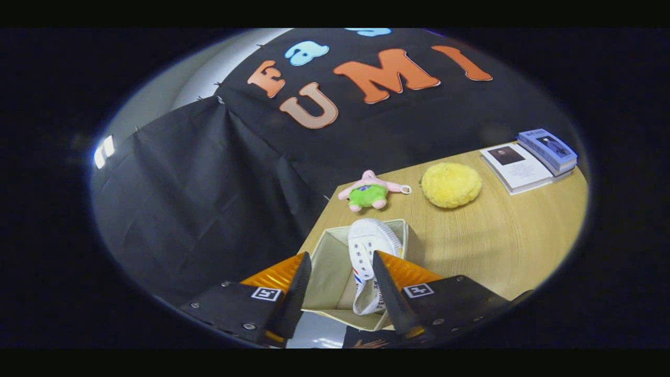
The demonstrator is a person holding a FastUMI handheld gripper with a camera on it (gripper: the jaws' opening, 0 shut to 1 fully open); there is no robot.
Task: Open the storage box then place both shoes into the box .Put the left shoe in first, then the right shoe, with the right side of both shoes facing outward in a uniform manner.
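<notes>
A cream fabric storage box (325, 272) stands open-topped at the near left corner of the wooden table (487, 246). A white canvas shoe (369, 243) with a red and blue stripe sits inside it along the right wall, toe pointing away from me and laces showing. My gripper (340, 256) hovers over the box with its fingers spread wide. The shoe lies between them, close to the right finger (384, 288), while a gap separates it from the left finger (297, 293). I cannot tell whether the right finger touches the shoe.
Beyond the box lie a pink and green plush toy (369, 192) and a yellow fluffy ball (451, 184). A stack of books (548, 149) and a white booklet (515, 166) sit at the far right. The table's edge drops off left of the box.
</notes>
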